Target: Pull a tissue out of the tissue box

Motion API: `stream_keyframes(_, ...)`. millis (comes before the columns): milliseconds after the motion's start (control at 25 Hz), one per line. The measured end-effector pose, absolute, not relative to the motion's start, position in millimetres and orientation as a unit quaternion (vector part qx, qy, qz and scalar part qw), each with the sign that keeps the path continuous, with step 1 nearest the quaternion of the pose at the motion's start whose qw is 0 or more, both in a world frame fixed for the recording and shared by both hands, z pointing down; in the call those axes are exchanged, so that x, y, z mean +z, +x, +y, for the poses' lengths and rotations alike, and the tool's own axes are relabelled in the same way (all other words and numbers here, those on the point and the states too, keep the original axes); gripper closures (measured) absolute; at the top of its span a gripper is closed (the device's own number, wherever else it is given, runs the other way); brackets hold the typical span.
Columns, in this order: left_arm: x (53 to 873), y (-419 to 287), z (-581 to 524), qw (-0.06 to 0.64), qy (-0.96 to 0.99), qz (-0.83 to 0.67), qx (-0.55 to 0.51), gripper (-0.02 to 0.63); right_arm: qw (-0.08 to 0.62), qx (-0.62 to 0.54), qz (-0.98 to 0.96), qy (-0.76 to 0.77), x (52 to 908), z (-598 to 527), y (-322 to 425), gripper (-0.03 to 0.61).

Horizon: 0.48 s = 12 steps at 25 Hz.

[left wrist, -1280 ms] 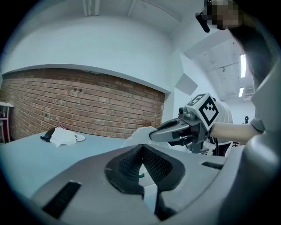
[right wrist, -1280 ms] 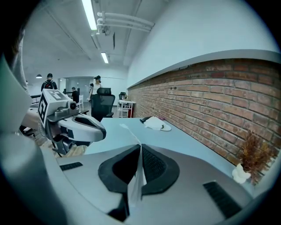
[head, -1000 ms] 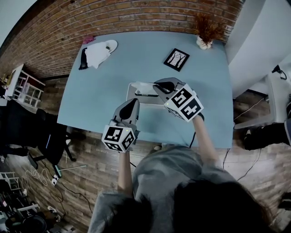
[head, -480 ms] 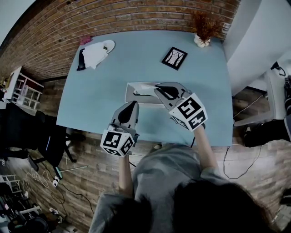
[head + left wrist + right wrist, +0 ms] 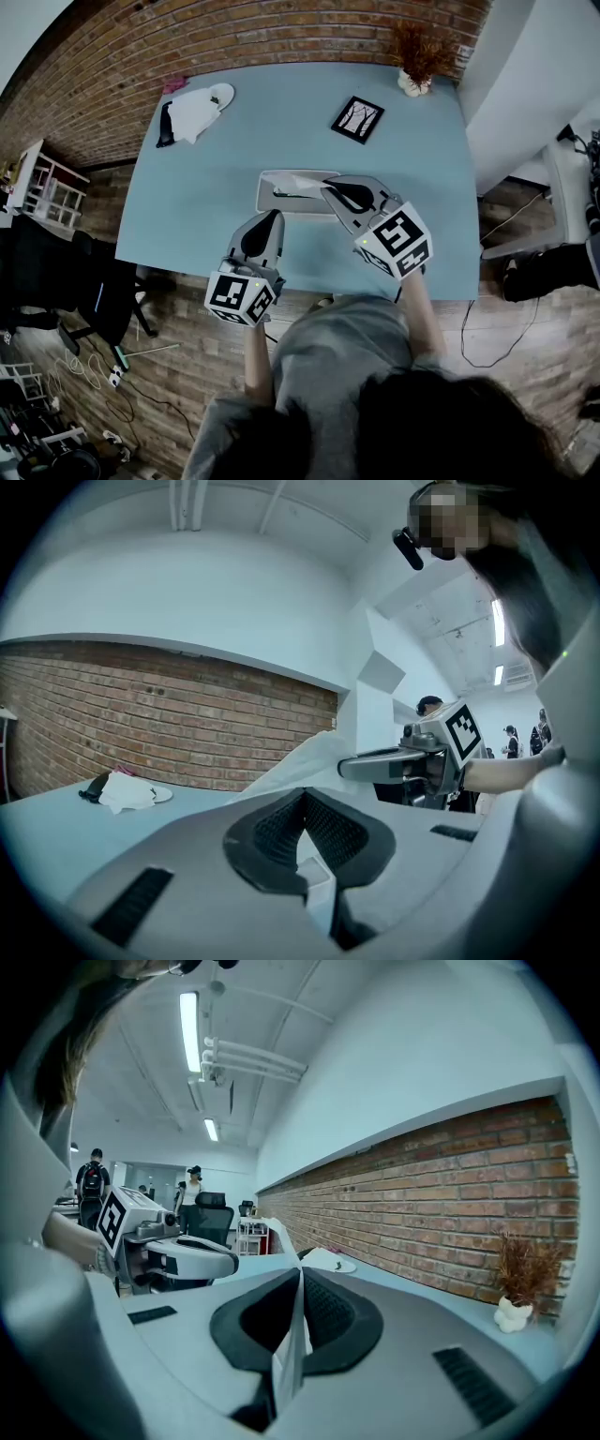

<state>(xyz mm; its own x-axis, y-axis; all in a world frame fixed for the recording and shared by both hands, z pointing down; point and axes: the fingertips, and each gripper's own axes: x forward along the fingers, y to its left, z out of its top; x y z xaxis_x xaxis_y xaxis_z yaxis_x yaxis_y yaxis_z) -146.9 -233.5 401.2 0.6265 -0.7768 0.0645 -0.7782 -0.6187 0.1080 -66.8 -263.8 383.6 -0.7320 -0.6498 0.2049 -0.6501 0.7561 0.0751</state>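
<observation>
At the bottom of the head view, a person in a grey top [image 5: 347, 375] leans over a pale blue table [image 5: 206, 216] with a gripper in each hand. The left gripper [image 5: 270, 221] sits just above the table's near edge, left of centre, and points level at the tissue box [image 5: 277, 202]. In the left gripper view its jaws [image 5: 304, 803] are pressed together at the tips. A pale shape shows in the gap below the pads, too unclear to name.

The right gripper [image 5: 330, 187], right of centre, reaches over the box's right end. In the right gripper view its jaws are clamped on a white tissue [image 5: 292, 1344], which stands edge-on between the pads.

The box lies flat at the middle of the table. The tissue [image 5: 298, 180] rises from its top slot toward the right gripper; in the left gripper view it stretches as a taut sheet [image 5: 300, 761] up to that tool.

Farther back, a black-framed picture [image 5: 357, 118] lies right of centre. A white cloth [image 5: 195, 112] lies at the upper left corner and a dried plant in a white pot [image 5: 417, 82] at the upper right. A brick wall [image 5: 281, 28] runs behind the table's far edge.
</observation>
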Motion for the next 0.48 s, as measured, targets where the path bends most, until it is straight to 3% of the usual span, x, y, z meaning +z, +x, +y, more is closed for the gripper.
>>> stream_keyframes(480, 399.0, -143.1, -239.1, 0.058, 0.901, -0.43, 0.012, 0.611, 0.1, 0.002, -0.929, 0.356, 382.6, -266.9, -60.6, 0.578)
